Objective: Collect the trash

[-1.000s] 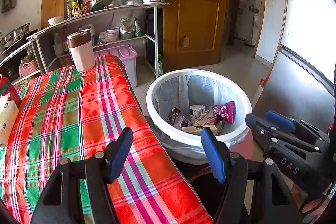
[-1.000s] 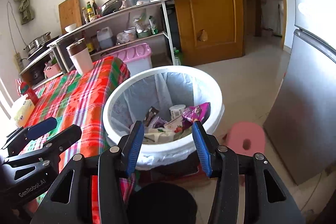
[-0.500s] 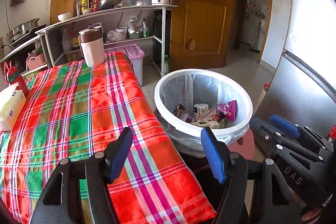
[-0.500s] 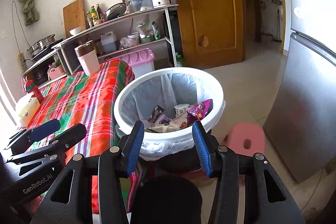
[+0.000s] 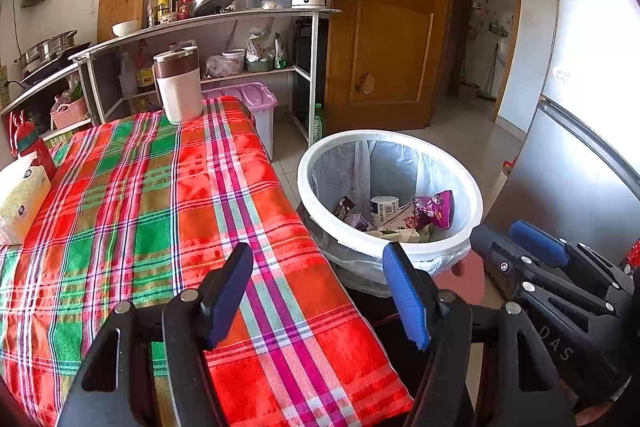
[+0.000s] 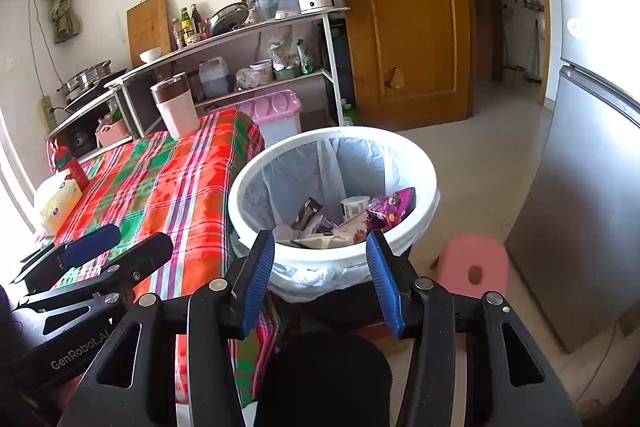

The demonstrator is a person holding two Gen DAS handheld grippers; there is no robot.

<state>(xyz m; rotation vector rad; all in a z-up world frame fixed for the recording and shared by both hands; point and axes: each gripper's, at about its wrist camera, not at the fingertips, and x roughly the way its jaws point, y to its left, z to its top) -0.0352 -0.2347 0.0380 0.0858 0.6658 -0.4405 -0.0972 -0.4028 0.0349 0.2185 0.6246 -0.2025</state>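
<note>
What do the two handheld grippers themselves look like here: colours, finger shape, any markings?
Both are black plastic scissor-style frames with silver rivets and blue ribbed finger pads. The left gripper shows "GenRobot.AI" in white on its side, seen from the right wrist view. The right gripper shows "DAS" lettering in the left view. No cables or sleeves are visible.

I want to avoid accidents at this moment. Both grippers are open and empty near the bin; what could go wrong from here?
1. The trash bin stands close beside the table's edge, and the right gripper is near its rim; a careless move could tip it.
2. The purple wrapper leans high against the bin liner and might fall out if the bin is bumped.
3. The tumbler stands near the far edge of the tablecloth; dragging the cloth could topple it.
</note>
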